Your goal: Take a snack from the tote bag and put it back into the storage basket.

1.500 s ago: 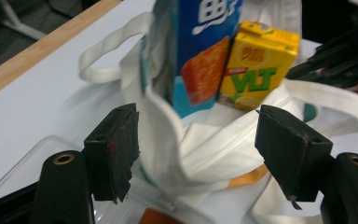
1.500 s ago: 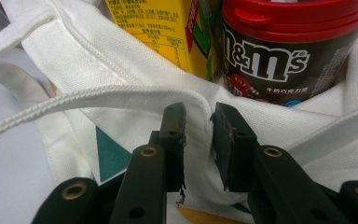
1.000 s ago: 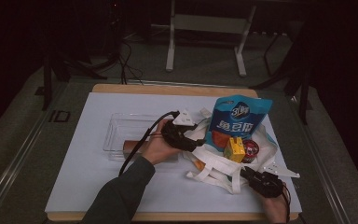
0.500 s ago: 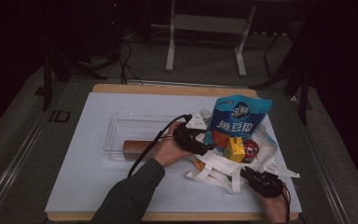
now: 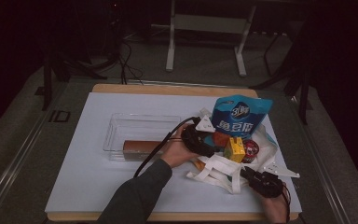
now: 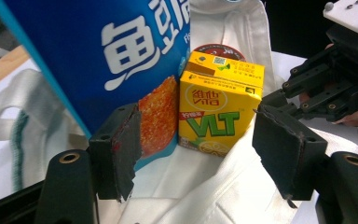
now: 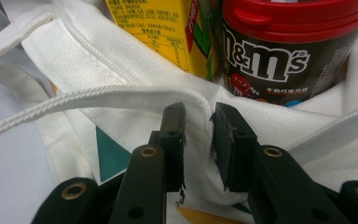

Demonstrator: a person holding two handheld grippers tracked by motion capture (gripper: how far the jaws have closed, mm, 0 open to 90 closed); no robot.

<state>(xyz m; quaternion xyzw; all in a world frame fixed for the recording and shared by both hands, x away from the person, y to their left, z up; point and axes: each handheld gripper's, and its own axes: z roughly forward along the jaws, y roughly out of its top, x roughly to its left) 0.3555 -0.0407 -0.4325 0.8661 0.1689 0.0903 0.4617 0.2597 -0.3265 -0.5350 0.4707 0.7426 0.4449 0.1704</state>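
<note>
Now the left gripper (image 6: 193, 154) has come away from the clear tray (image 5: 121, 126) and faces the white tote bag (image 6: 200, 196), jaws wide apart, nothing held. Dead ahead between them stands the yellow juice carton (image 6: 219, 109); the blue snack bag (image 6: 98, 51) leans beside its left jaw. Right gripper (image 7: 198, 140) stays pinched on the bag's hem, the candy jar (image 7: 284, 51) just beyond. Likely the carton is next out. A brown bar (image 5: 142, 146) lies in the tray.
</note>
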